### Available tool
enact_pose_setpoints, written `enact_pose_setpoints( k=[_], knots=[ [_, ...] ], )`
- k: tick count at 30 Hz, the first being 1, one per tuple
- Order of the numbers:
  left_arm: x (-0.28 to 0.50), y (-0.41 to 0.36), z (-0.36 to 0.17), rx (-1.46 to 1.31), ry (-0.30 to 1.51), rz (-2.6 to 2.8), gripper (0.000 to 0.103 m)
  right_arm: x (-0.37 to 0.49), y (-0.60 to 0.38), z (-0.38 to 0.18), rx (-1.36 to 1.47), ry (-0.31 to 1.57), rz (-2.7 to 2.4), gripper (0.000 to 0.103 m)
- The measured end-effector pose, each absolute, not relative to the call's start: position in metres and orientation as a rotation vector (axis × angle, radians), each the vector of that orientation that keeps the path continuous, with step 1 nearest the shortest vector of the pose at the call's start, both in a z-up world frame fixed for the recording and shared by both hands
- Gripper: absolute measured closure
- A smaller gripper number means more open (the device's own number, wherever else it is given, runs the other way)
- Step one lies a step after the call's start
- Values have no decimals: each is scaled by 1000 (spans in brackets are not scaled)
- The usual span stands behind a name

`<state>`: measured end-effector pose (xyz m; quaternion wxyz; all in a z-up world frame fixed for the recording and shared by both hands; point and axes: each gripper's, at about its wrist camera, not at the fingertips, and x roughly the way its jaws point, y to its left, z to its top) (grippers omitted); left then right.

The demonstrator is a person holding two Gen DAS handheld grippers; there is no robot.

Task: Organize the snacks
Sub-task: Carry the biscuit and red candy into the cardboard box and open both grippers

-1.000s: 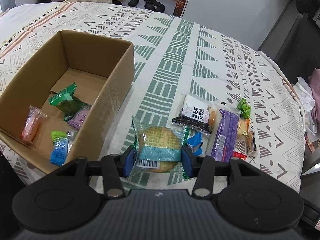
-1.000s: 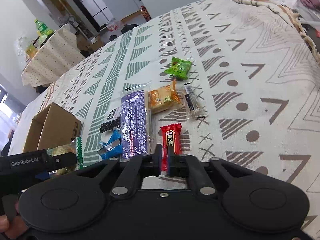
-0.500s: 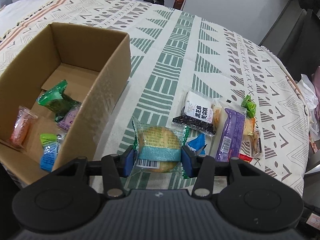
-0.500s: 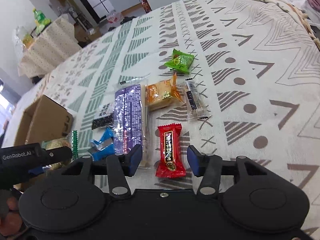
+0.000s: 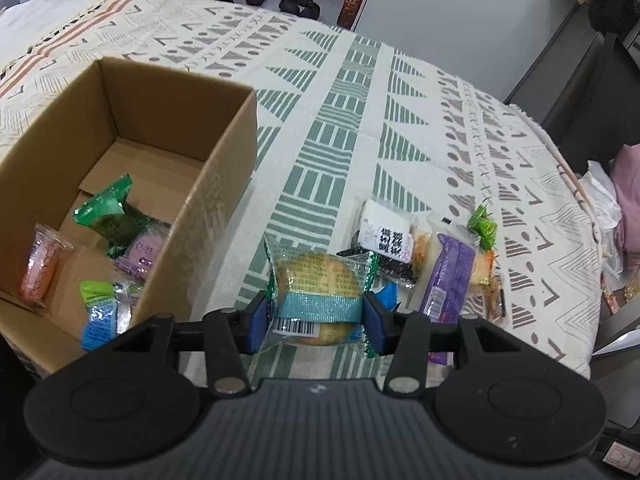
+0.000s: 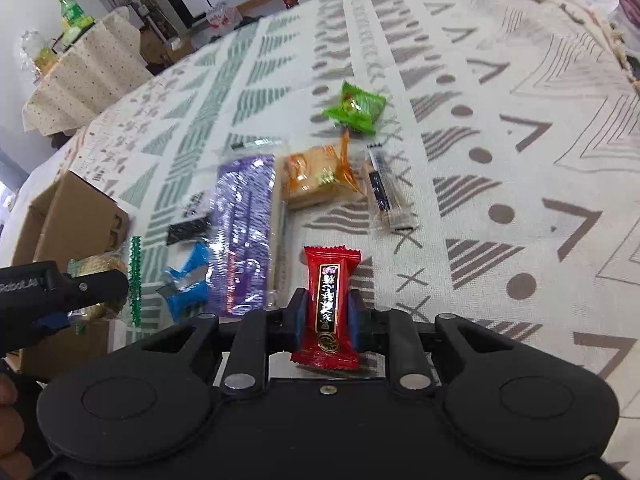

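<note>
The left gripper (image 5: 315, 322) clamps a round pastry packet (image 5: 318, 280) just right of the cardboard box (image 5: 224, 184). The right gripper (image 6: 326, 316) pinches a red candy (image 6: 329, 304) upright above the patterned cloth (image 6: 500, 152). Beyond lie a purple packet (image 6: 244, 220) and green candy (image 6: 356, 108).

A patterned cloth (image 5: 344, 120) covered the bed. Beyond it — black slippers (image 5: 298, 0), a red bottle (image 5: 352, 4) and a dotted tablecloth (image 6: 80, 84).
</note>
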<state>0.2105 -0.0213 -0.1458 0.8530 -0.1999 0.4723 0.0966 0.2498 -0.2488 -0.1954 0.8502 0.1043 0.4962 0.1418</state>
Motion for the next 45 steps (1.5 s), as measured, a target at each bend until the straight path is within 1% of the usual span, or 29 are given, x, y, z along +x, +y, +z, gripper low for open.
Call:
enact_pose_setpoints(
  k=[2,14,25,45],
  knots=[
    [208,-20,-139,-421,981,197,55,247,-252,-189,256,1038,309,82],
    [199,-4,-105,-426,915,178,55,236,-229,-143,235,942,341,82],
    [192,26,-86,-441,881,201,55,235,-189,-112,226,879,392,82],
    [181,111,-87,-524,857,280,55,231,-105,-92,188,832,482,82]
  ],
)
